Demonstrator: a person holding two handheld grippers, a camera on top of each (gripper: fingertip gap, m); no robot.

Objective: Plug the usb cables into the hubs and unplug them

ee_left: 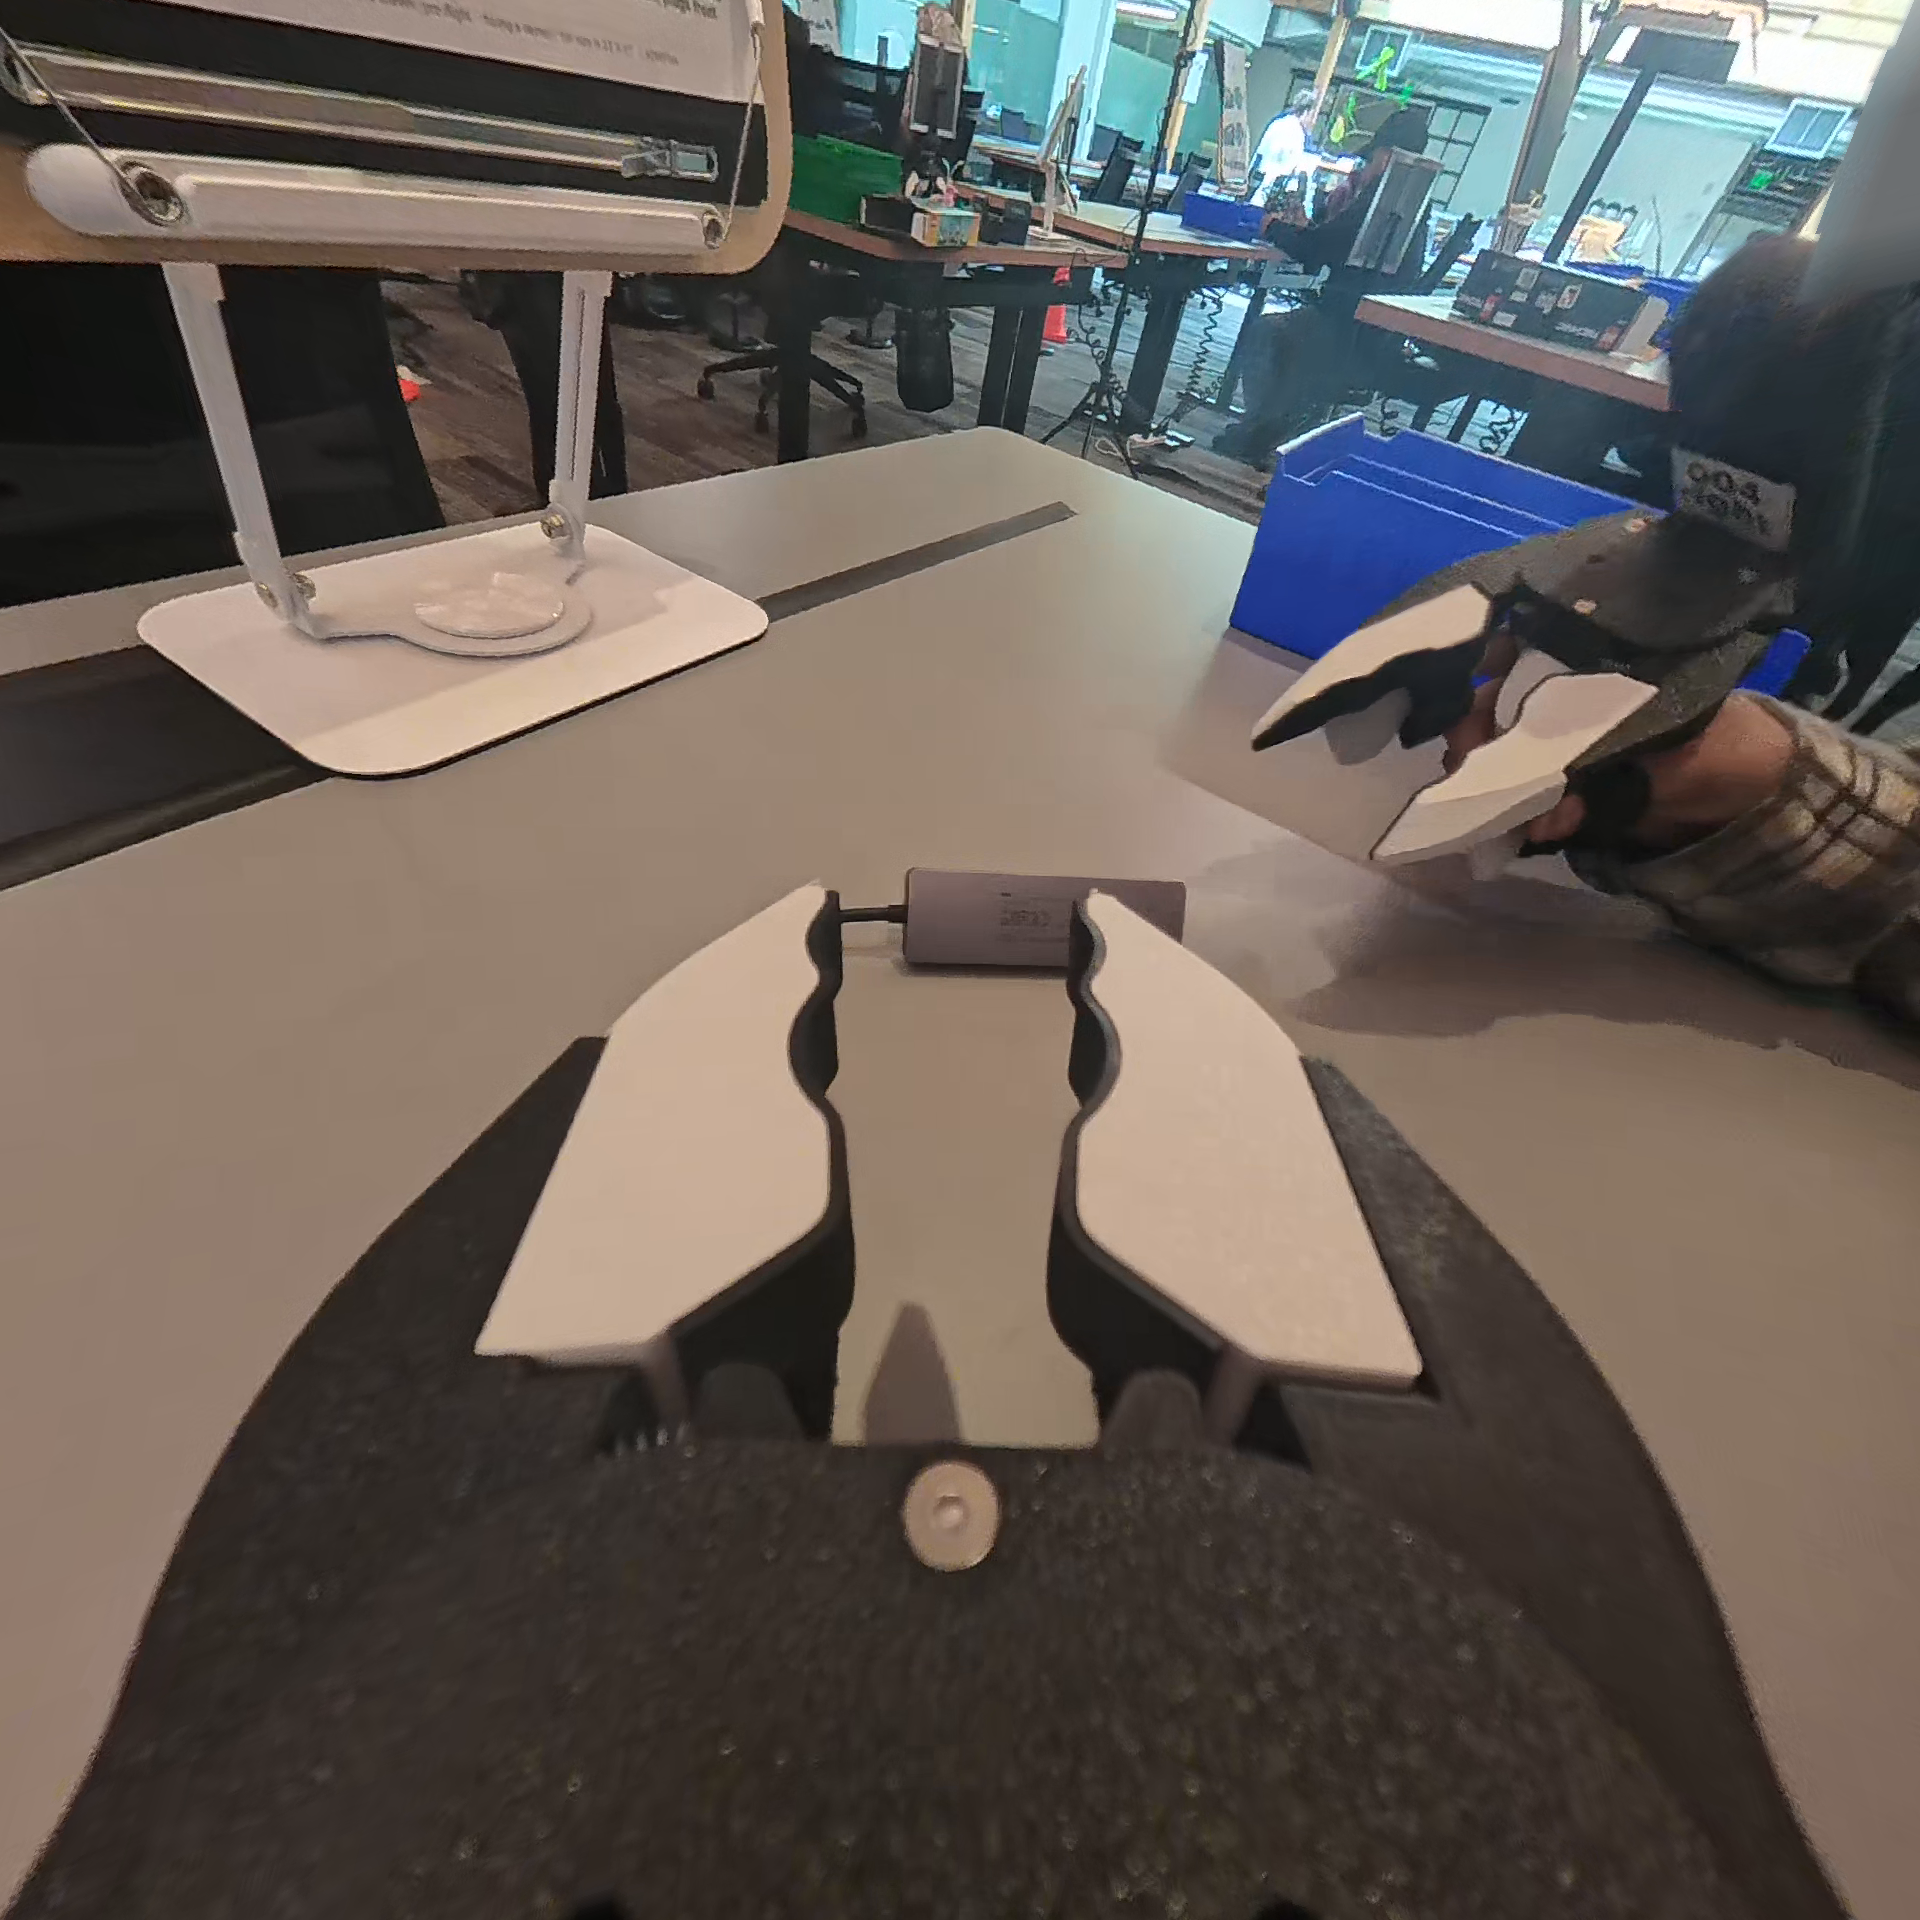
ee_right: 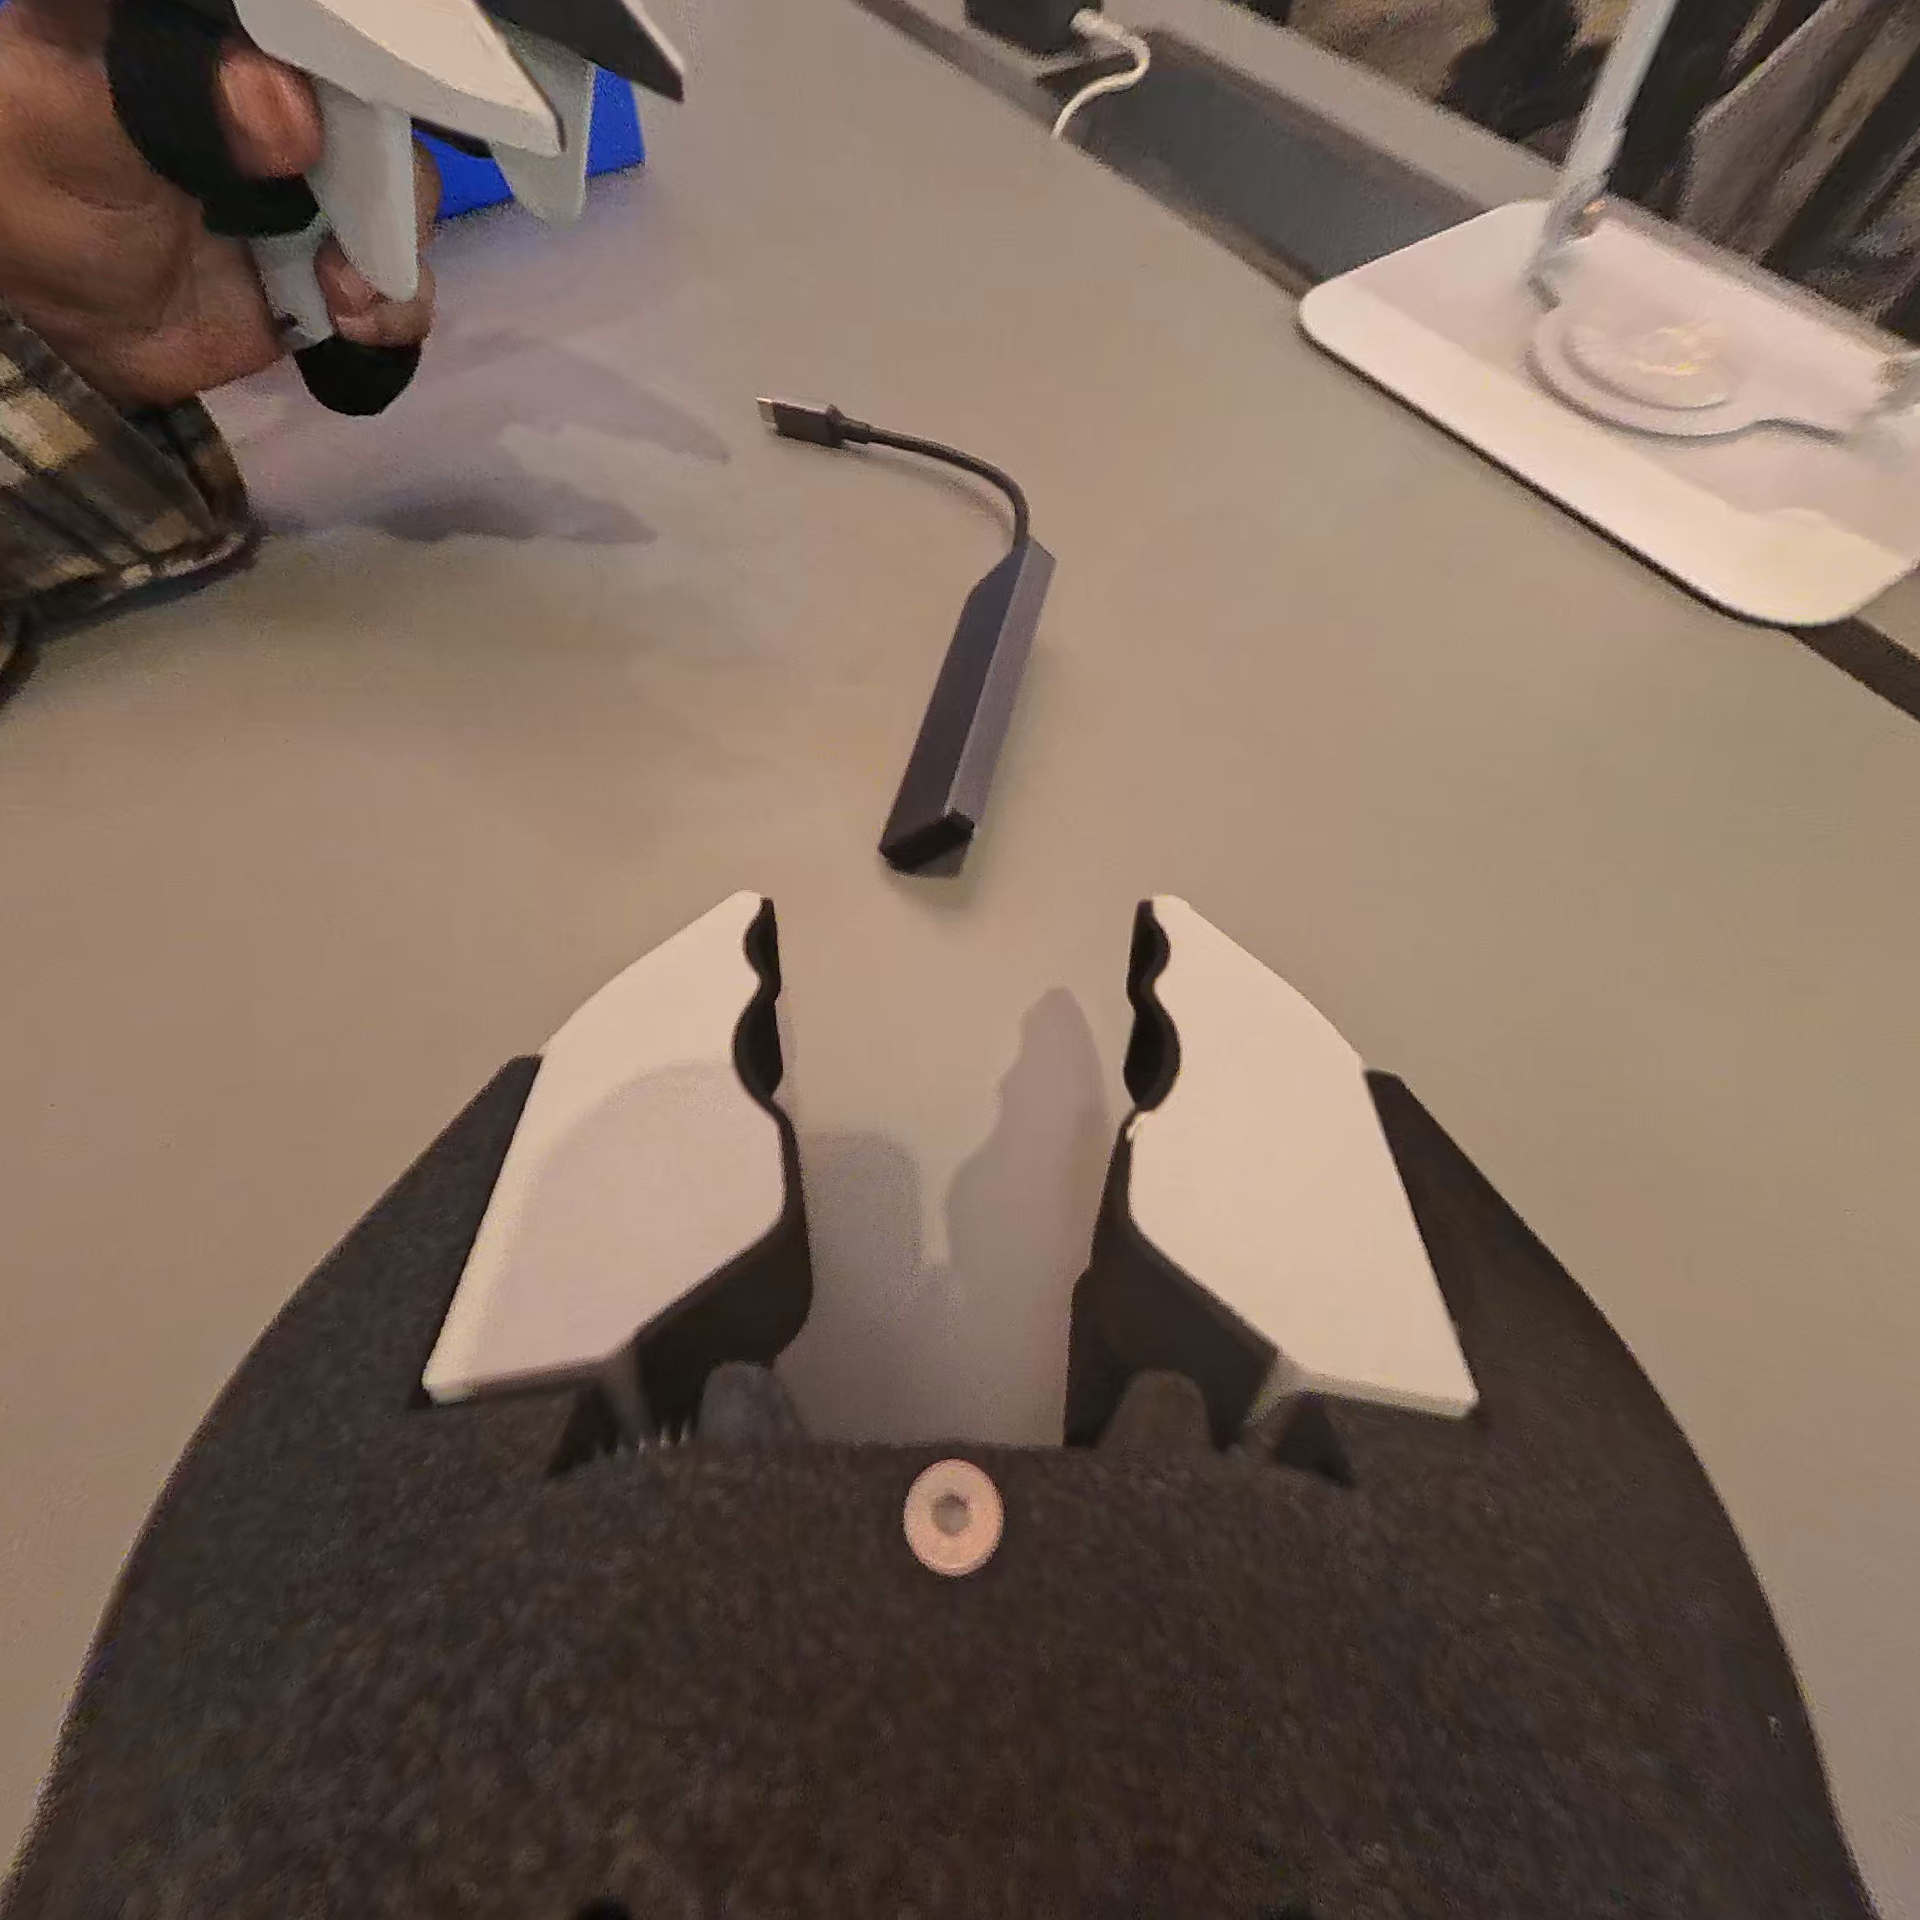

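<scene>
Our right gripper (ee_right: 951,914) hangs with jaws apart, empty, low in the frame. Just above it we see the dark hub (ee_right: 971,701) lying on the grey table (ee_right: 416,831), its short cable (ee_right: 935,457) curling toward upper left

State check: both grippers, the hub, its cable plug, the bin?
Left gripper: open, empty, hub just beyond its fingertips.
Right gripper: open, empty, aimed at the hub's end.
Slim dark grey USB hub: flat on the grey table, ungripped.
Short black cable plug: loose on the table, unplugged.
Blue plastic bin: contents hidden.
</scene>
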